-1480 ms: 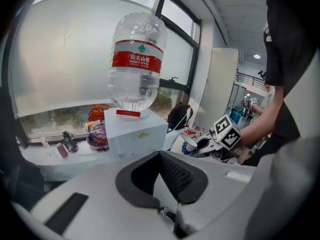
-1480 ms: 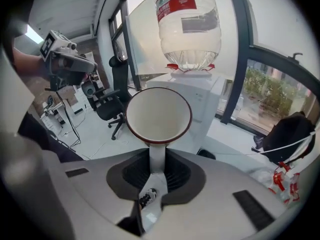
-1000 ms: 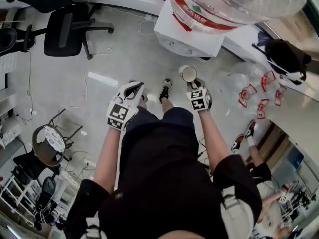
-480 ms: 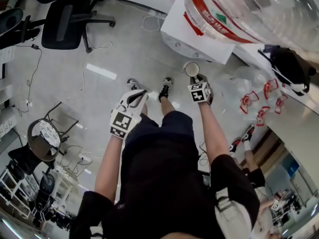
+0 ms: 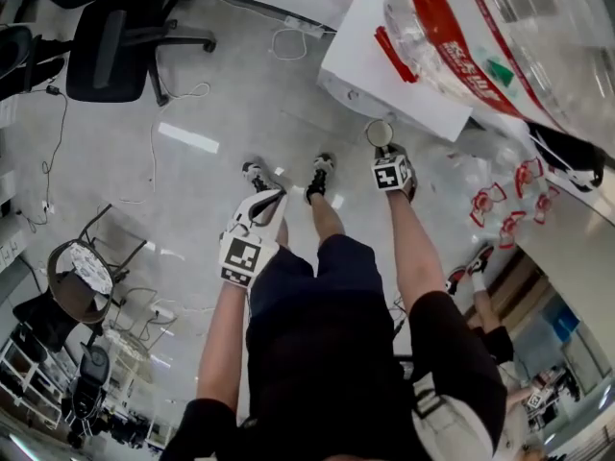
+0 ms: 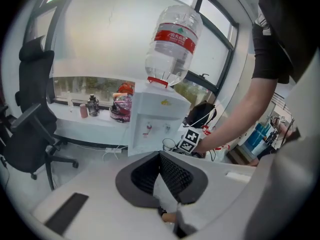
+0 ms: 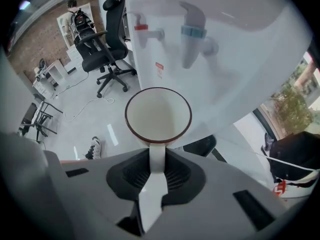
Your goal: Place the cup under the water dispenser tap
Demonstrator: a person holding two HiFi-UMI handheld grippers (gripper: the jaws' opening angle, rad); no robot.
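**State.** The right gripper (image 7: 156, 166) is clamped on the handle (image 7: 156, 151) of the cup (image 7: 158, 115). The cup is carried upright and empty in front of the water dispenser (image 7: 240, 59), below tap level and not yet set down. From the rim, the blue tap (image 7: 192, 34) lies at 1 o'clock and the red tap (image 7: 142, 31) at 11 o'clock.

**Hazards.**
- The grip is on the thin handle only. A knock of the rim against the dispenser front or a spout would likely pivot the cup in the pads.
- The rim sits between the two taps, so the cup may end up centred under neither.
- The cup hides the landing surface, so a tilted set-down is possible.

**Surroundings.** The left gripper (image 5: 267, 200) has its jaws together and empty, at 9 o'clock of the right gripper and well clear. An office chair (image 5: 110, 32) stands at 10 o'clock, with a floor cable (image 5: 154, 123) near it. The bottle (image 5: 519, 27) overhangs at 1 o'clock. Nothing blocks the path to the taps
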